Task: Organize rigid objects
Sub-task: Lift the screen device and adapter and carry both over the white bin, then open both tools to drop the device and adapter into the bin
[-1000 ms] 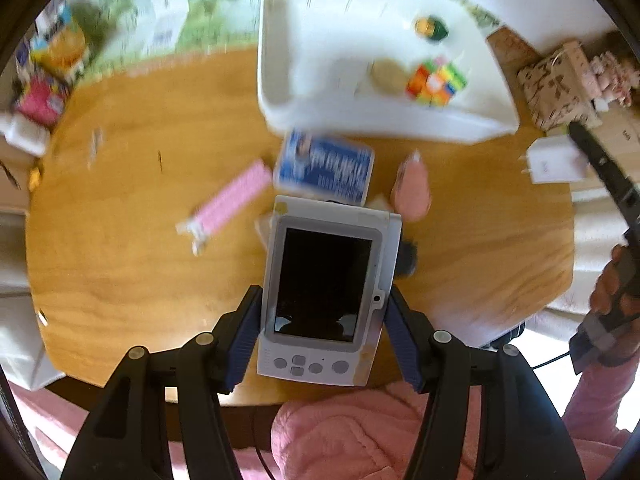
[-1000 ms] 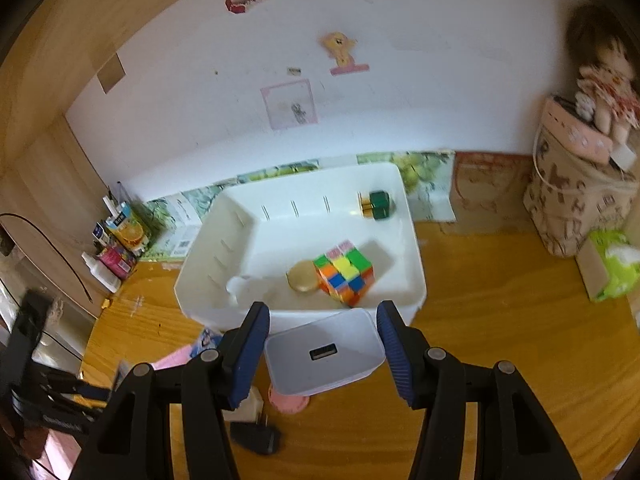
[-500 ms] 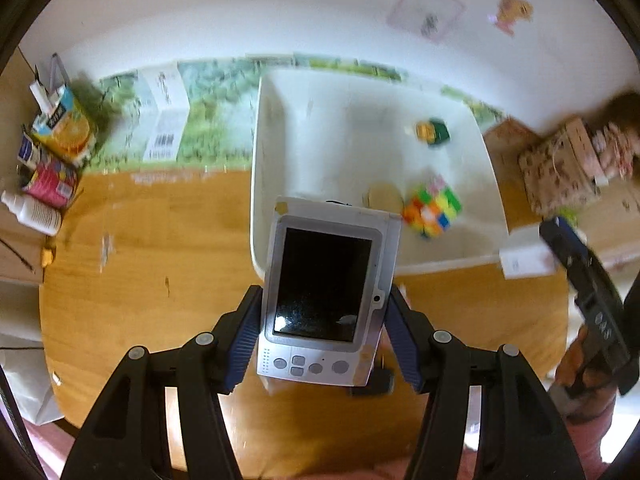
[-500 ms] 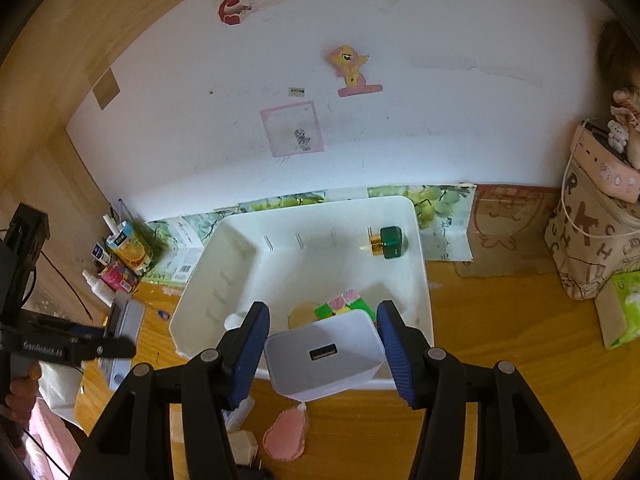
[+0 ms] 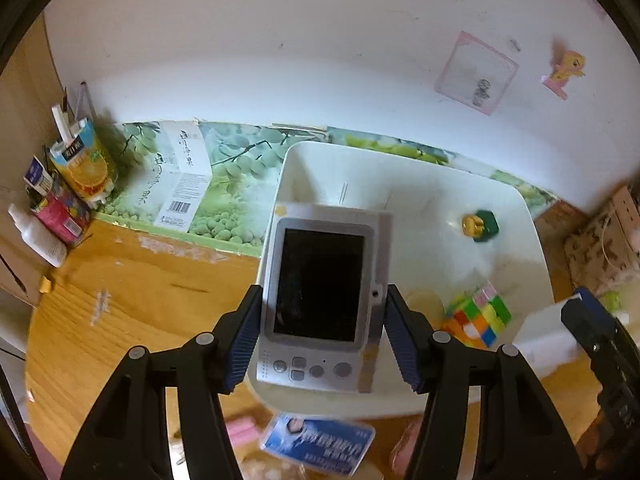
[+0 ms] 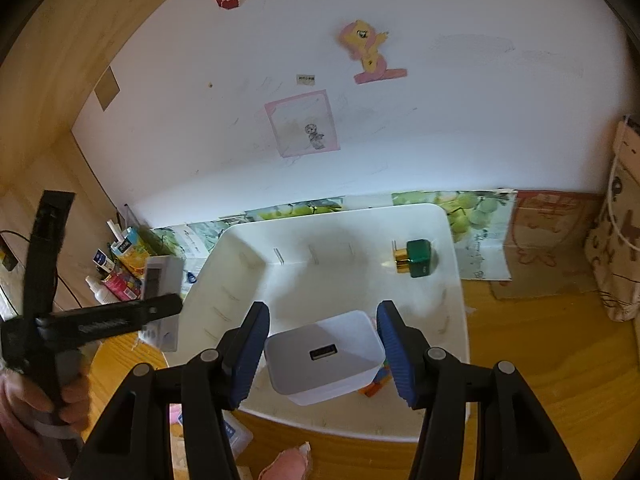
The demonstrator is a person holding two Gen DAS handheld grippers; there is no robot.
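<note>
1. your left gripper [image 5: 322, 334] is clamped on a silver handheld device [image 5: 320, 296], its blue pads pressing both long sides, dark screen facing up and the button row at the near end.
2. that device hangs over the near left part of the white tray [image 5: 532, 236], its near end above the tray's near rim.
3. your right gripper [image 6: 322, 354] is clamped on a white usb charger block [image 6: 322, 356], the usb port facing the camera.
4. the charger block hangs over the near part of the tray, well inside its rim [image 6: 460, 320].
5. inside the tray a green and gold cube-shaped object [image 6: 414, 258] lies near the far right corner.
6. a colourful puzzle cube [image 5: 478, 318] sits in the near right area of the tray, with a round tan object [image 5: 426, 300] just to its left; in the right wrist view the charger hides most of both.
7. on the wooden table [image 5: 120, 292] near of the tray lies a blue printed pack [image 5: 318, 446], with pink items beside it, blurred.
8. at the far left stand an orange juice carton [image 5: 82, 162] and small bottles against the wall.
</note>
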